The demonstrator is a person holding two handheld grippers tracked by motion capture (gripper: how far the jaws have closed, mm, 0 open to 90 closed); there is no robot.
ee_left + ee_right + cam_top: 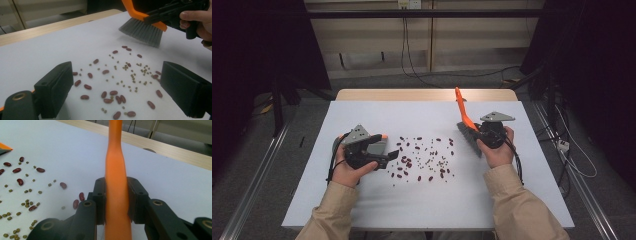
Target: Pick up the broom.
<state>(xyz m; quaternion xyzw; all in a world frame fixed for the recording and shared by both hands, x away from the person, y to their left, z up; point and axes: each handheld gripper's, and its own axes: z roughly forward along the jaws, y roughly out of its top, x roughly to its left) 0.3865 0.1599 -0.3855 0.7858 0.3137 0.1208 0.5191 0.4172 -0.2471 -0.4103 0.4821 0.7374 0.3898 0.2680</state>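
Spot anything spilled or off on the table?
Yes: red beans and small green beans lie scattered loose across the white table, between the two grippers. The right gripper clamps the orange brush beside them.

I was working in what looked like a lab: a white table (362, 200) stood inside a dark metal frame (422, 13), cables (404, 45) hung from a wall socket (408, 4), and black curtains (257, 45) closed both sides.
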